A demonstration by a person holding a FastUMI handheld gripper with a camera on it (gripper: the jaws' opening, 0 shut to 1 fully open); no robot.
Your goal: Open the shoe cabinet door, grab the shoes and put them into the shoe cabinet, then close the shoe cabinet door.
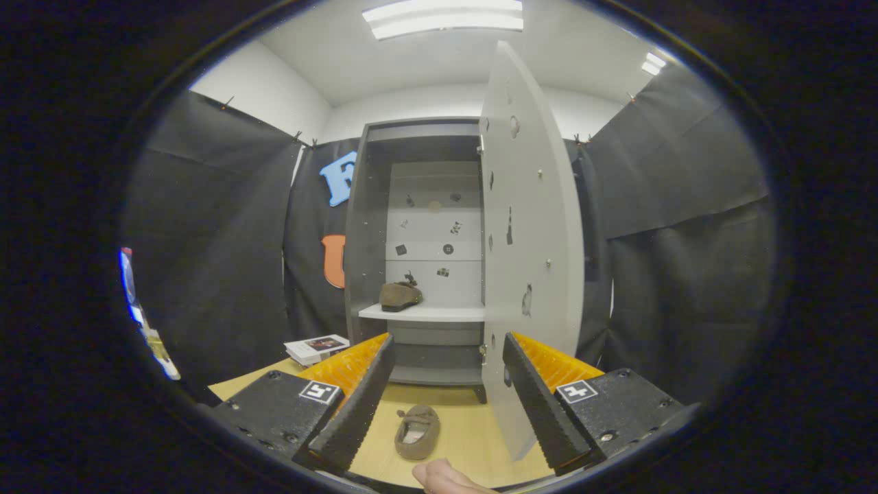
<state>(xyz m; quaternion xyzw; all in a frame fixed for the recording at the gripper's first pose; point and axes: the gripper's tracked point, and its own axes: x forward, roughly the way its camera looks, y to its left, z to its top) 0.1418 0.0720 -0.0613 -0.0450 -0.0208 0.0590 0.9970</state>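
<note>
My tool (439, 405) is spread apart and holds nothing. Between its fingers, one shoe (417, 431) lies on the desk (473, 439), still to be put away. Farther off, the cabinet (418, 247) stands with its door (528, 233) swung open; another shoe (400, 296) already rests on its shelf (425, 313). I judge the task about half done.

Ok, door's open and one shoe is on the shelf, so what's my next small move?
Probably lower the open gripper onto the shoe lying on the table between its fingers. The other shoe sits on the shelf and the cabinet door stands open.
</note>
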